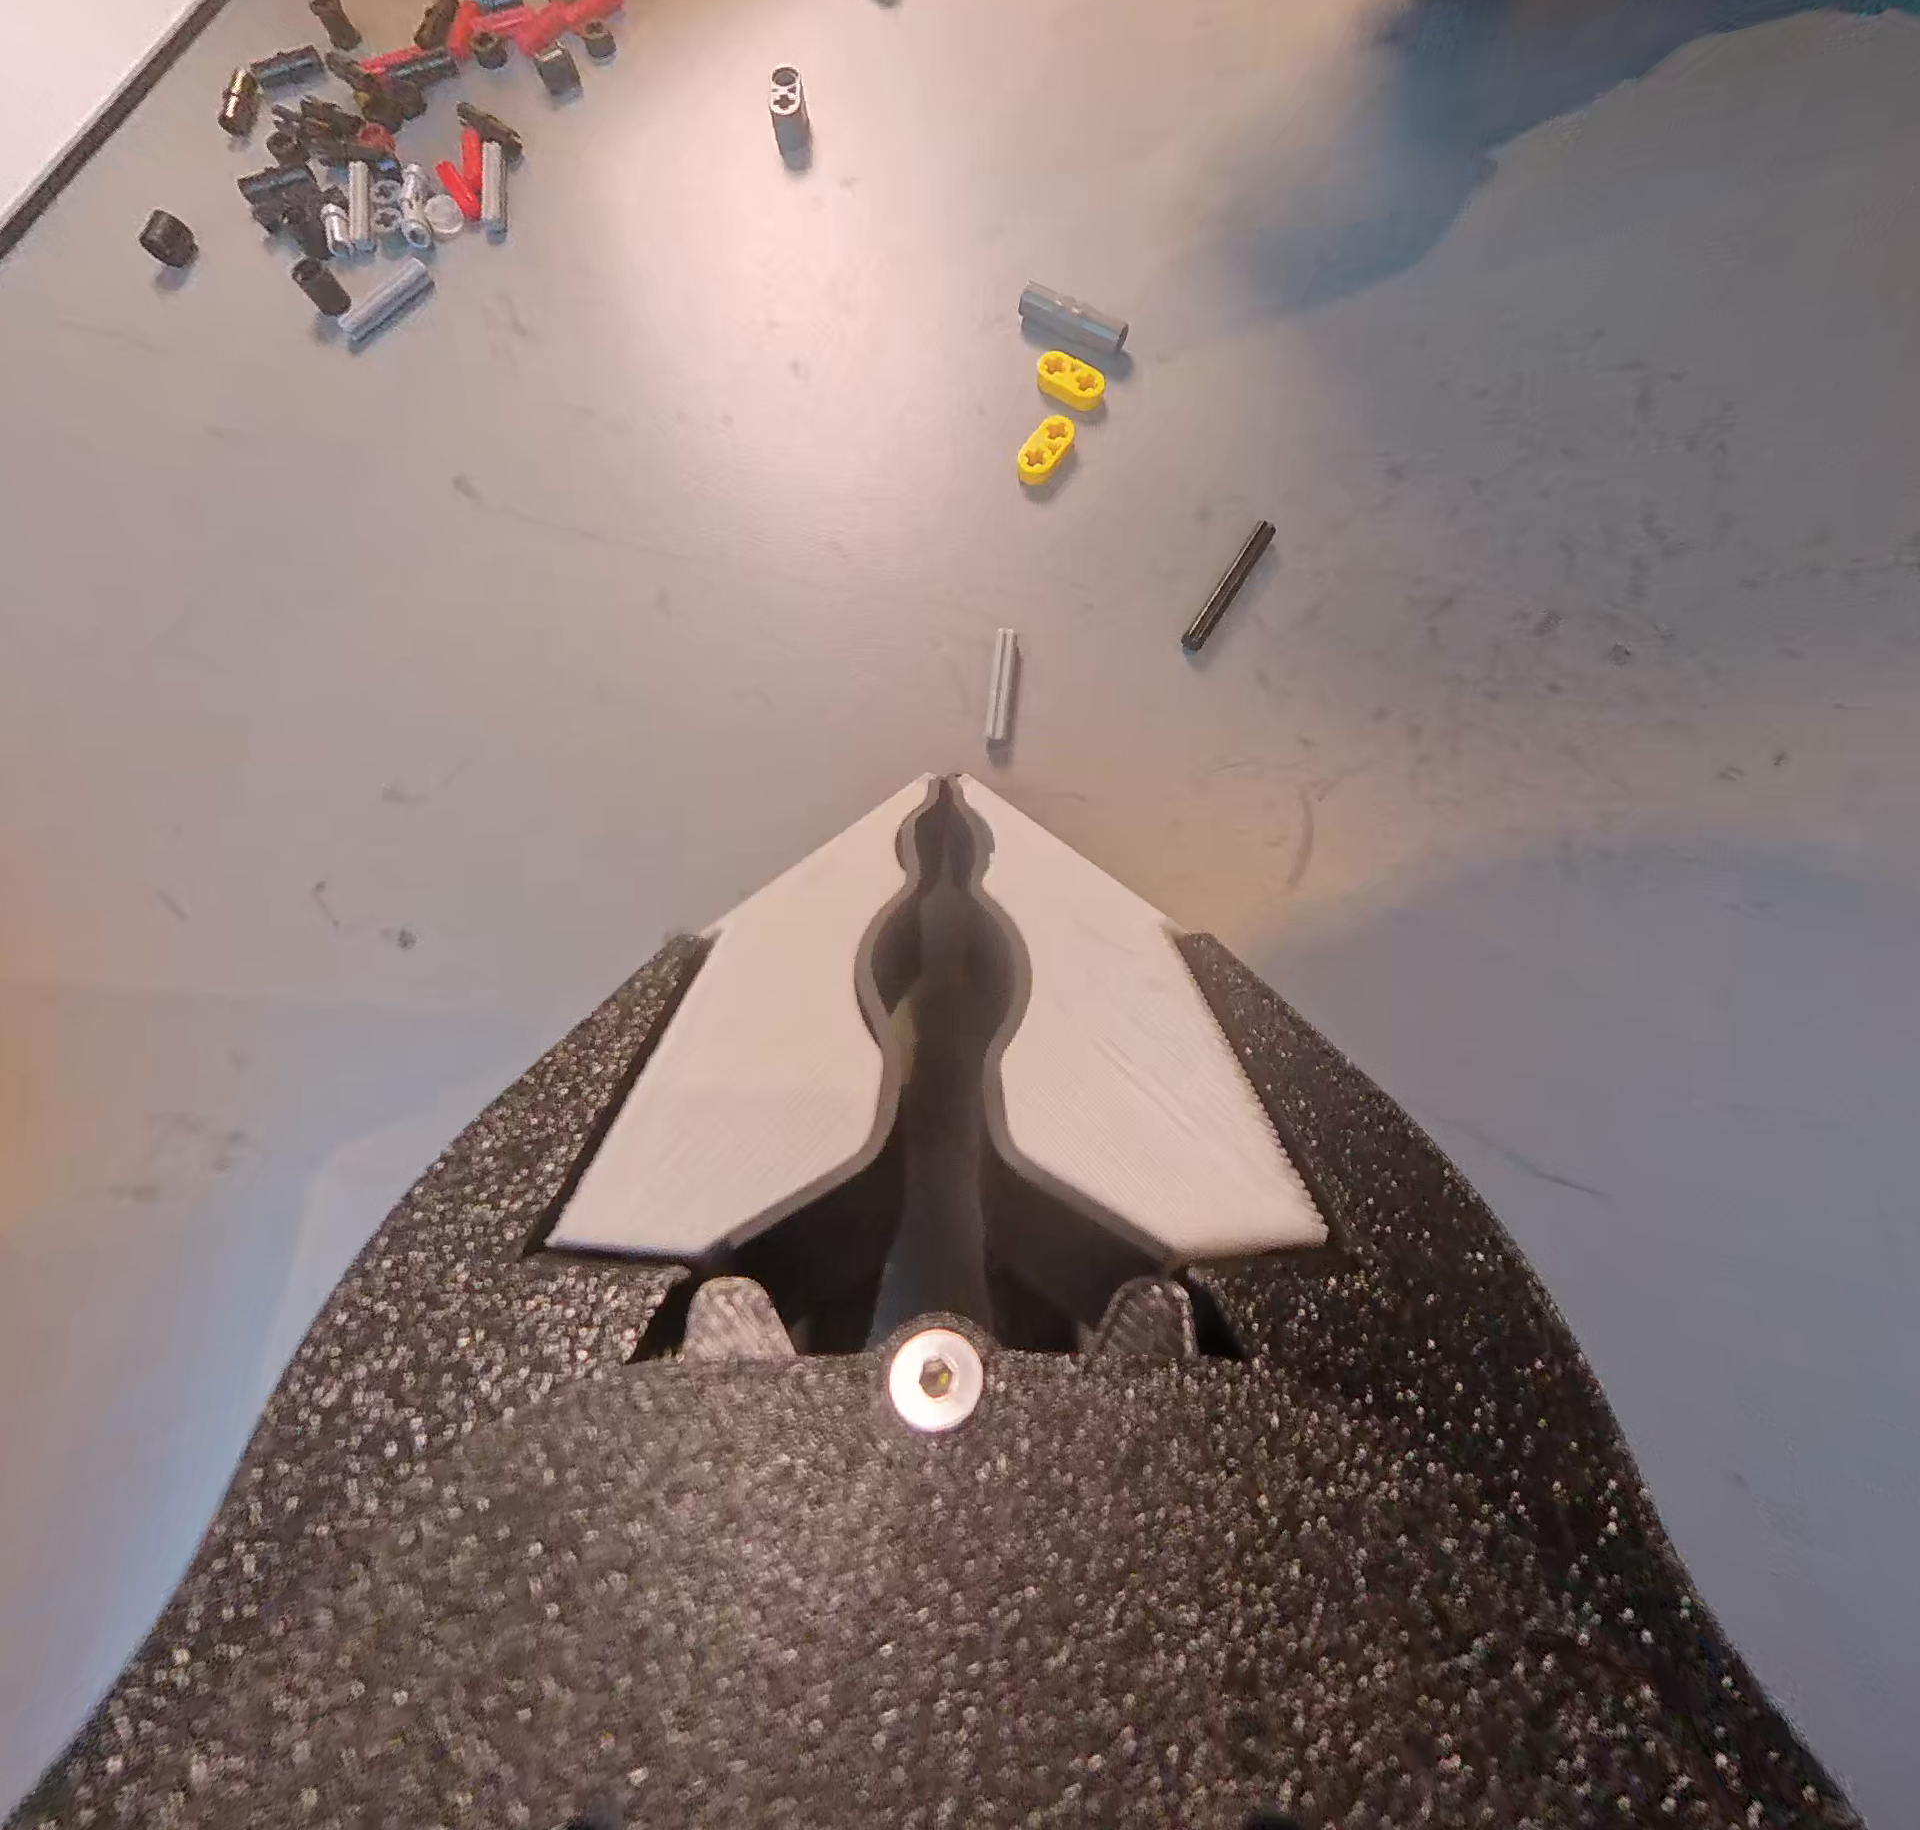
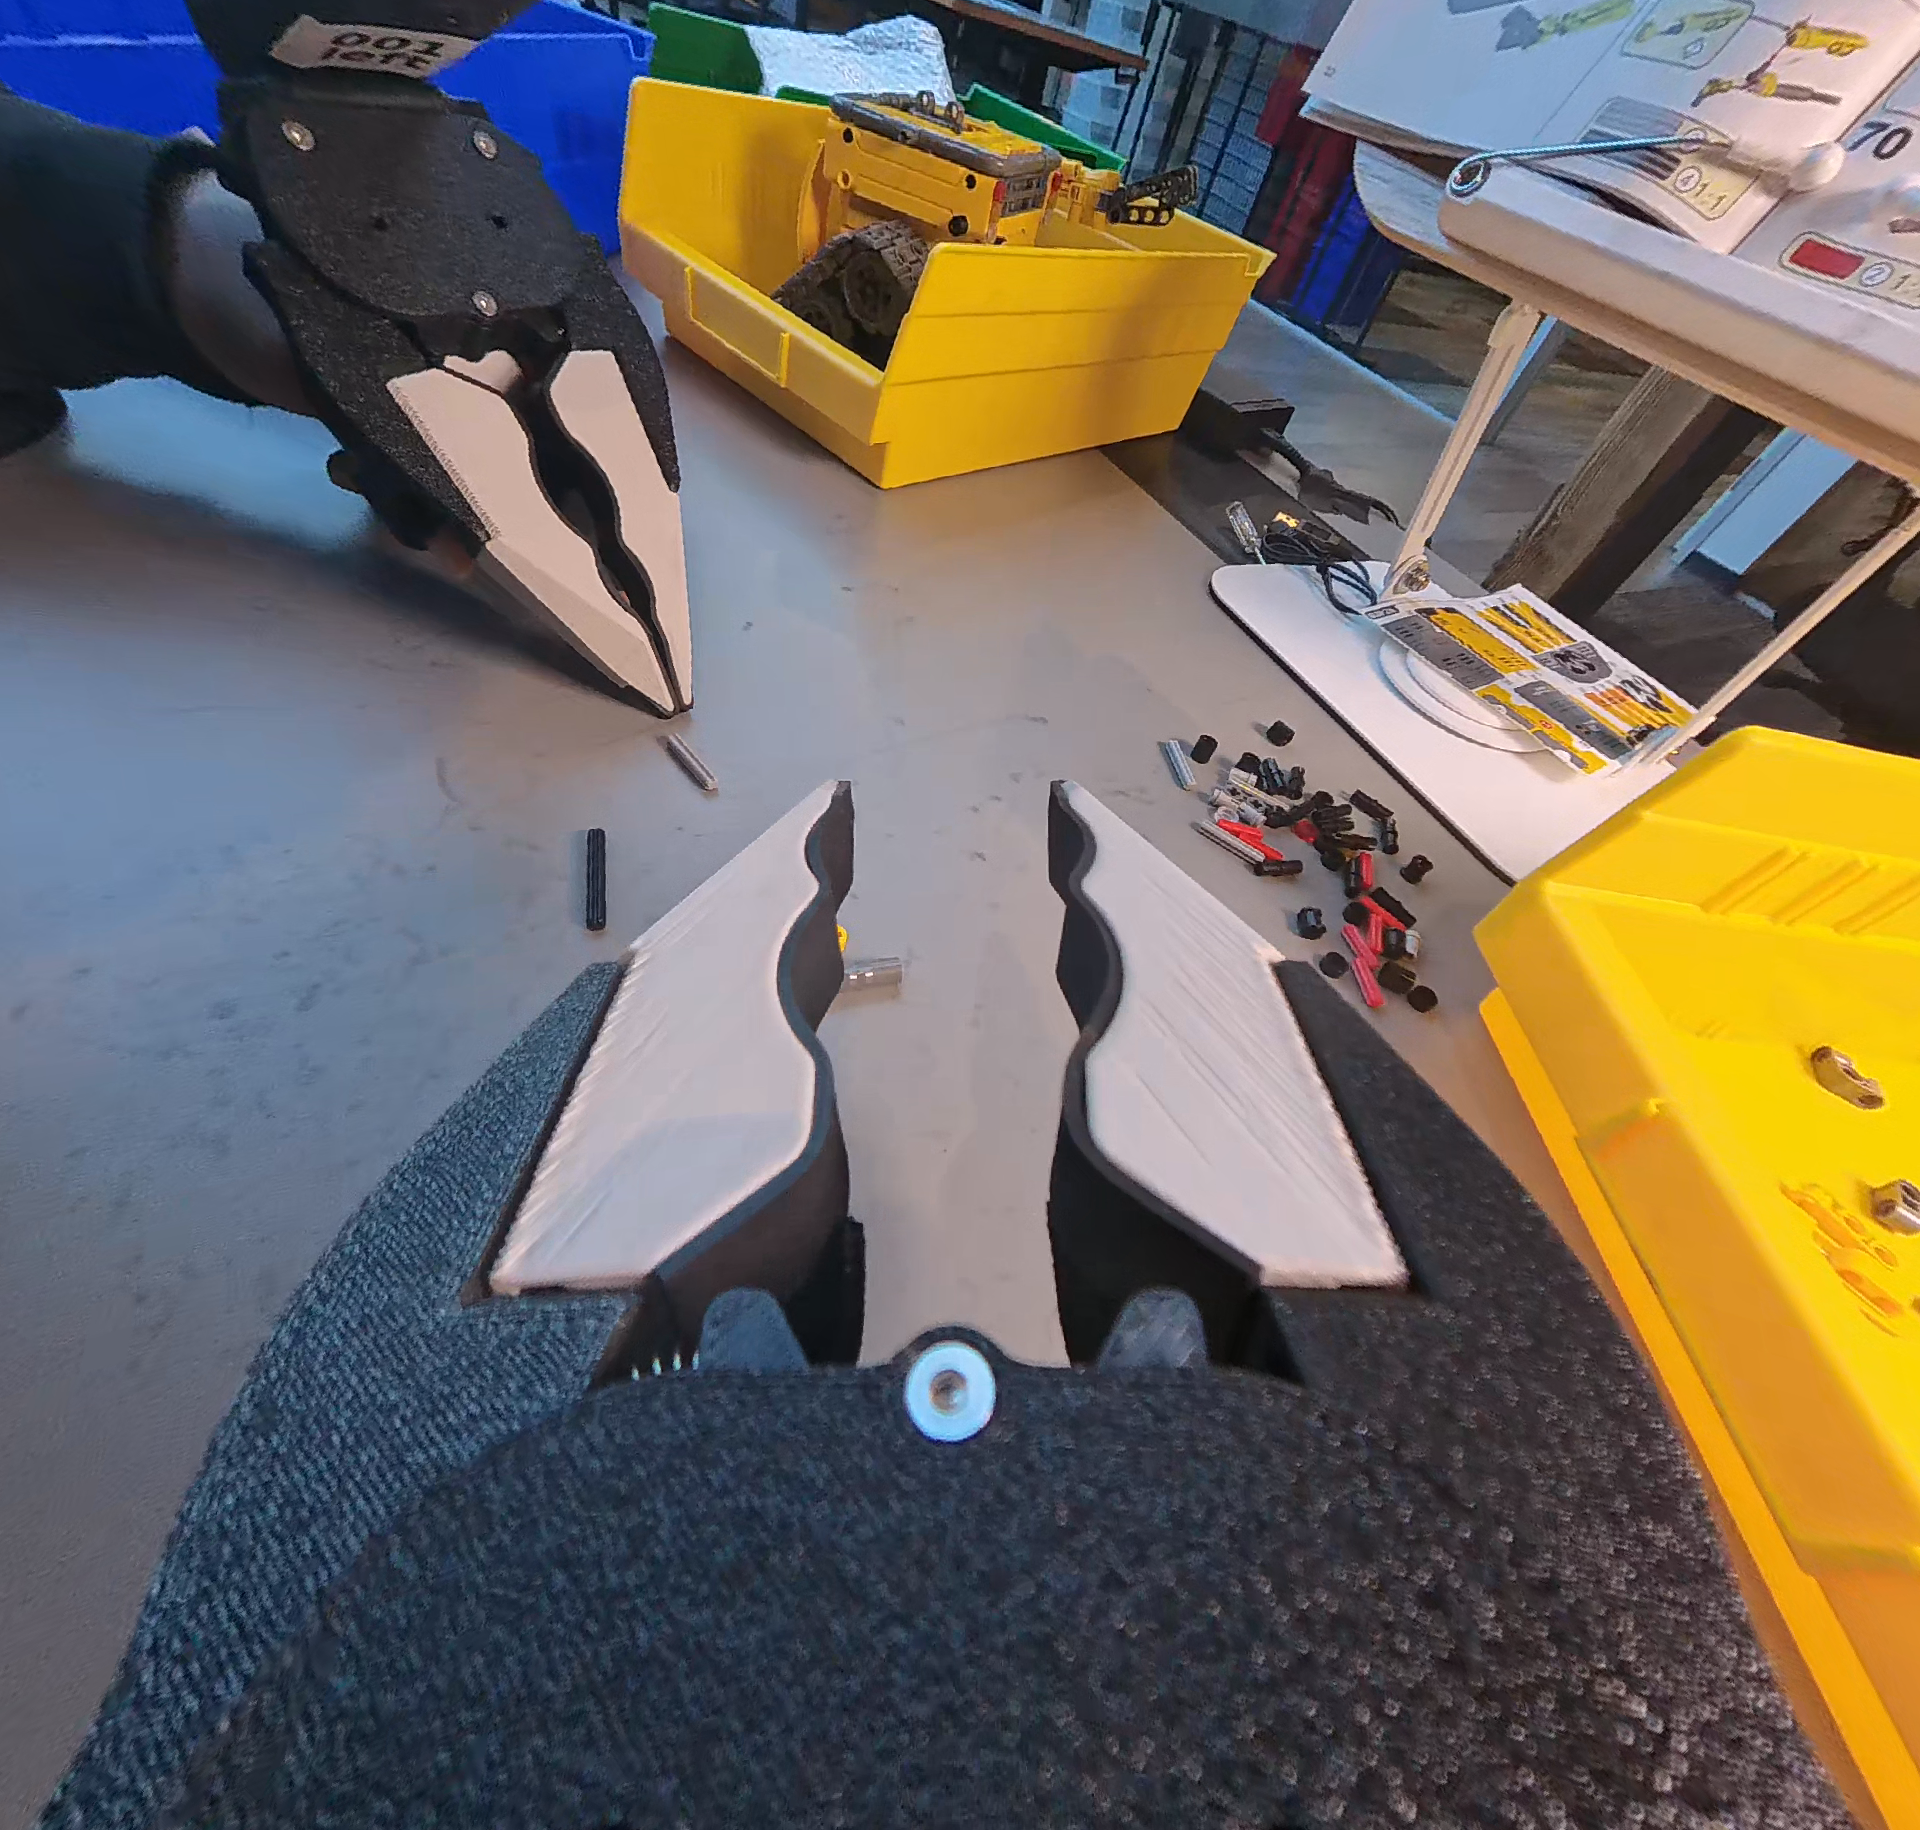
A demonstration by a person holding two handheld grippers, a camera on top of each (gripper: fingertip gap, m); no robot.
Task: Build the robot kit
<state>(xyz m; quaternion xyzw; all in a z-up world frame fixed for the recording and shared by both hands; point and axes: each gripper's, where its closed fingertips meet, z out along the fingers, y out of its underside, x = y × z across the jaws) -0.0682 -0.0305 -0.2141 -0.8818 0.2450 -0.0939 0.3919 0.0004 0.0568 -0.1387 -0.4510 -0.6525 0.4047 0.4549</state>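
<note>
two tools: left tool (image 1: 948, 781) closed, seemingly empty, near grey axle (image 1: 1001, 685); right tool (image 2: 951, 824) agape.

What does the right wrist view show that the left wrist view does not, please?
Only the right wrist view shows the open right gripper, a yellow bin holding a tracked yellow model, and an open instruction booklet on a stand.

Only the left wrist view shows both yellow two-hole links in full and an upright grey connector.

Both show the shut left gripper with nothing in it, the light grey axle just beyond its tips, the black axle, the heap of small black and red parts and the grey table.
</note>
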